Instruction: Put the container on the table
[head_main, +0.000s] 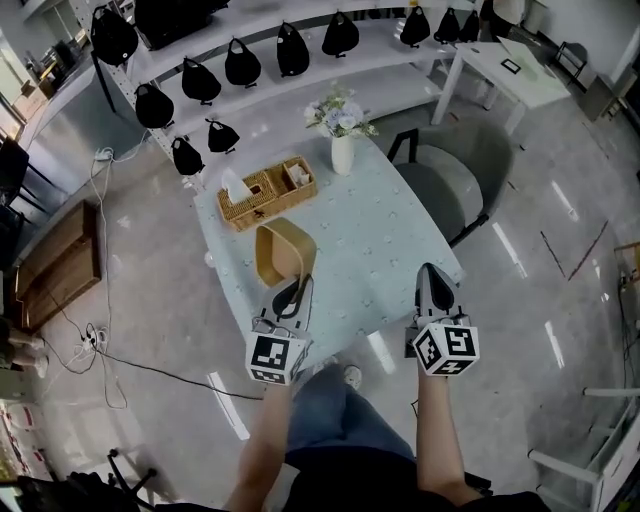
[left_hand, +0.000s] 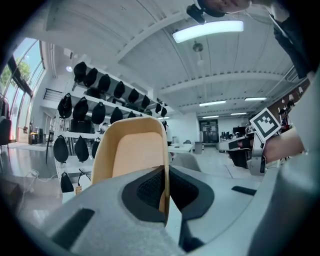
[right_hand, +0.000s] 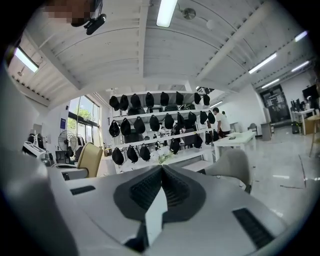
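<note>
My left claw (head_main: 293, 290) is clamped on the container (head_main: 280, 250), gripping its near wall. The container stands upright over the table (head_main: 380, 240), so I judge the move is straight down. My right claw (head_main: 436, 285) is closed and empty.

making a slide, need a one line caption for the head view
Left gripper shut on the rim of a tan container over the pale table, right gripper shut and empty alongside

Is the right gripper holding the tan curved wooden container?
No, the right gripper is shut on nothing; the left gripper clamps the tan curved wooden container.
</note>
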